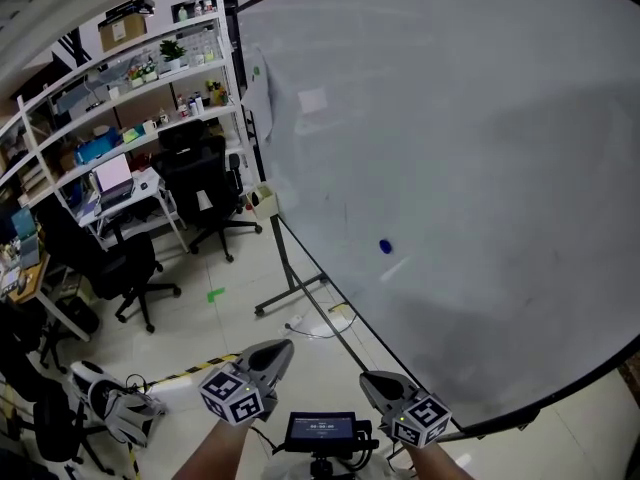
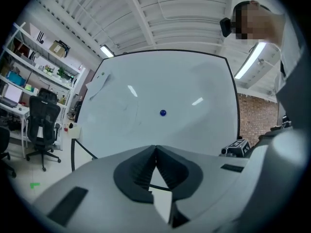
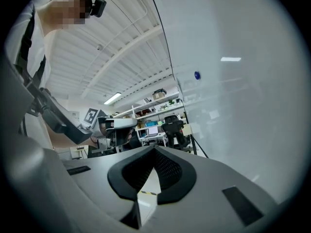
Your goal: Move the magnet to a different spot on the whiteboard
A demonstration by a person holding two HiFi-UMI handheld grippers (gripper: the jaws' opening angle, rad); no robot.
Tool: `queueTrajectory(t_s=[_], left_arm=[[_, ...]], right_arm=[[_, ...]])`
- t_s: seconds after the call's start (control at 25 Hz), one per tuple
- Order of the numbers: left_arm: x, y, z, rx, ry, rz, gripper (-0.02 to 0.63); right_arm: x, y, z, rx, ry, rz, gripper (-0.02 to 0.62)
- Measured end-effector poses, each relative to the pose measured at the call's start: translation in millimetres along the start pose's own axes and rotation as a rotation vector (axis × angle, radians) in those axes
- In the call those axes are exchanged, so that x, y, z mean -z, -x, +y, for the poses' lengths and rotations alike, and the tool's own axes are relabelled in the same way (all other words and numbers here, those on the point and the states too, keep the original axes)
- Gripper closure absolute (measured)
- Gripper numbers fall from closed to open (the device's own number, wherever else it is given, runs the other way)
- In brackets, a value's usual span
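Clinging to the whiteboard (image 1: 480,118) a little below its centre, the magnet (image 1: 386,247) sits untouched. To reach it cleanly, I judge one claw must part its jaws, square up to the whiteboard and straddle the magnet before pinching. It shows as a small, round, dark-blue dot on the pale whiteboard. Well short of the whiteboard, my left gripper (image 1: 283,348) and right gripper (image 1: 370,378) are both pinched closed on nothing.

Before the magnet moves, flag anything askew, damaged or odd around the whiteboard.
Only a paper sheet near the whiteboard upper left edge hangs tilted. The blue magnet sits on the board; no damage or spill shows.
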State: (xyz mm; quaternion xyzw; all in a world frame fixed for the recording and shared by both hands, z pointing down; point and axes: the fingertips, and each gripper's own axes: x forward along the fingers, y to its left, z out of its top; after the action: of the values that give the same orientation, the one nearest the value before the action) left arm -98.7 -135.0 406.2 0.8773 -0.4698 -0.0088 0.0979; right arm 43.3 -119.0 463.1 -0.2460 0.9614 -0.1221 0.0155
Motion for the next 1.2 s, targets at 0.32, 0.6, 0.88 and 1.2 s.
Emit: queueTrajectory(t_s=[0.32,0.6,0.88,1.2], left_arm=[[-30.5,-67.4,-23.4,0.150,-0.123,0.039,0.577],[-51.7,-135.6,-43.2,0.199,-0.209,0.065,0.575],[-69.3,-182.9,-66.1,0.235,-0.236,0.041,0.552],[-87.9,-220.9,-56.1,0.231,-0.278,0.017,0.508]], right_arm=[[9.2,-0.1,-16.4,0.052,-0.030,-0.017,0.565],[16.9,10.6,-40.5,0.086,-0.075,-0.039,0.565],[24.1,15.2,-55.5,0.102,-0.115,-0.042,0.565],[27.9,5.4,-79.1,0.091,-0.150,-0.028,0.565]])
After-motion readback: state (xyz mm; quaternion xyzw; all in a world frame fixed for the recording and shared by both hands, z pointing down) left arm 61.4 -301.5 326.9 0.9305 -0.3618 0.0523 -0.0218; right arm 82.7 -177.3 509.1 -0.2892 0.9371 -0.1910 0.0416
